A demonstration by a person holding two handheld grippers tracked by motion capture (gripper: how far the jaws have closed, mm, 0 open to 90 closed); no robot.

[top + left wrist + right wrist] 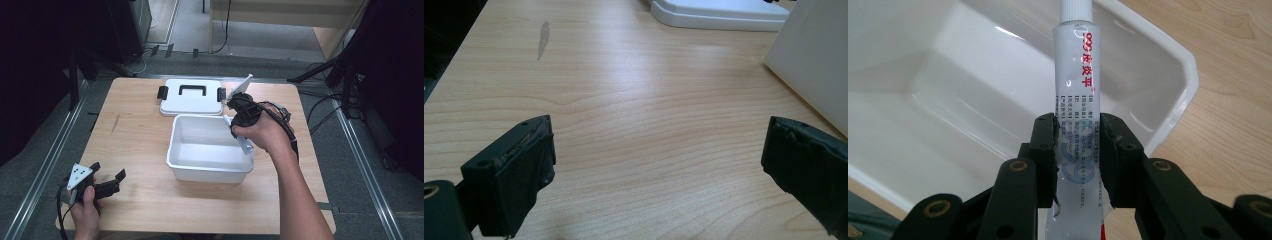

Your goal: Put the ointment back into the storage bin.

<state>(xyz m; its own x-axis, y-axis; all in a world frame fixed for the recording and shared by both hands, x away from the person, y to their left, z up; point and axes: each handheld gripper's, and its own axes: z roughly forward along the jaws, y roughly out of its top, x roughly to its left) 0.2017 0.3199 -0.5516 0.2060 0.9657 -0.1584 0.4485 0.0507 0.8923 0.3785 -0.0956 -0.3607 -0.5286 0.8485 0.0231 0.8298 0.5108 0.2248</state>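
Tube [1078, 125] pinched in right gripper [1078, 150] over white bin [210, 165]; left gripper [659, 165] spread above table [634, 100].

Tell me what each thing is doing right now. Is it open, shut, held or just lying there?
White box: open, lid off, upright on the table, looks empty.
Lid: flat on the table behind the box, handle up.
Tube: capped, held over the box, cap pointing away from the jaws.
Right gripper: jaws shut on the tube.
Left gripper: jaws open, nothing between them, low over the table.
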